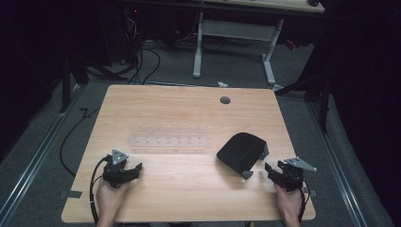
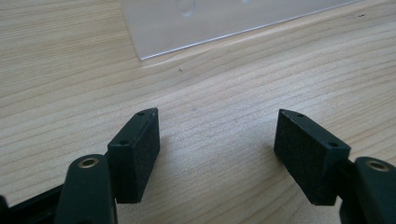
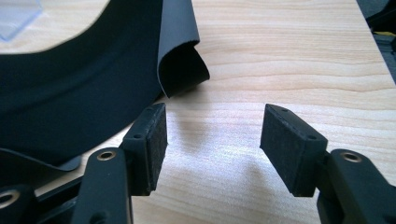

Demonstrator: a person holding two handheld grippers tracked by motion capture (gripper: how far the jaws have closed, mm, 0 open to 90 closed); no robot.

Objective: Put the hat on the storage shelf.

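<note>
Curled cap flap [image 3: 180, 51] beside right tool [image 3: 212, 149]

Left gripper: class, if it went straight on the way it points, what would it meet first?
Probably the clear plastic sheet lying flat ahead of the open left gripper; only bare wooden table lies between them.

The light wooden table [image 1: 189, 189] carries one clear flat plastic strip with a row of small holes [image 1: 169, 140], one black curved flexible sheet [image 1: 241, 150] and one grey round grommet [image 1: 225, 100], with two black two-jaw grippers, the left gripper [image 1: 135, 167] and the right gripper [image 1: 270, 168].
</note>
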